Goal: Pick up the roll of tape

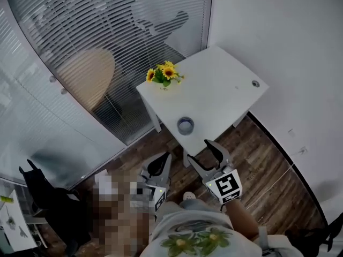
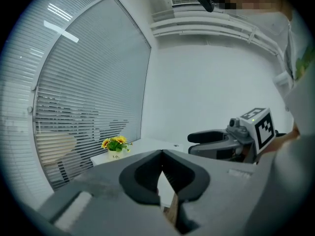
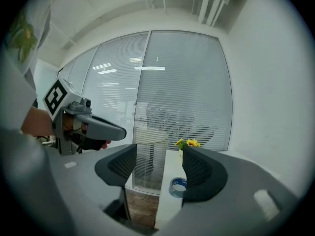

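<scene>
Right gripper [image 3: 158,156] gapes empty, clear of tape [image 3: 178,186].

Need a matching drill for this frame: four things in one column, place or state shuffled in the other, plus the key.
Column one:
1. roll of tape
2. sunflowers
3. left gripper
4. right gripper

Column two:
A. fingers apart, holding nothing
B. fingers together
C. on the table, by its near edge
D. on the table's corner beside the blinds

Pairs: 1-C, 2-D, 3-B, 4-A.
</scene>
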